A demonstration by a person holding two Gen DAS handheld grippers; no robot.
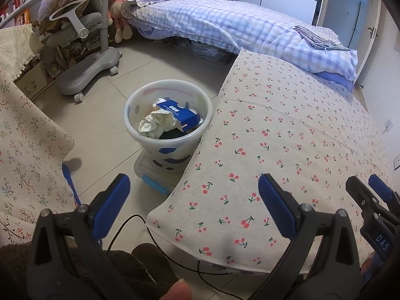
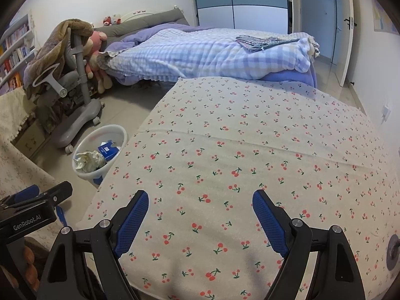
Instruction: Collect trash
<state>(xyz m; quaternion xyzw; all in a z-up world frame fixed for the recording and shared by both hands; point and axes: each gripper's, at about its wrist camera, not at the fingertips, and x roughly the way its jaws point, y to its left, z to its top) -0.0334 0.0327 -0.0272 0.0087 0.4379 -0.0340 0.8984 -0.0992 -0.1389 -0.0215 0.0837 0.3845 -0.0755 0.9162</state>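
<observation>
A white plastic trash bin [image 1: 140, 127] with blue spots stands on the floor beside the table; it also shows in the right wrist view [image 2: 82, 172]. In it lie crumpled white paper [image 1: 157, 125] and a blue box [image 1: 178, 115]. My left gripper [image 1: 193, 187] is open and empty, above the table's front left corner. My right gripper [image 2: 200, 202] is open and empty above the cherry-print tablecloth [image 2: 250, 150]. The right gripper also shows at the right edge of the left wrist view [image 1: 367, 187].
A grey wheeled chair [image 1: 87, 70] with a blanket stands beyond the bin. A bed [image 1: 225, 25] with a checked quilt lies behind the table. A floral cloth [image 1: 27, 130] hangs at the left. A black cable [image 1: 150, 240] runs under the table's edge.
</observation>
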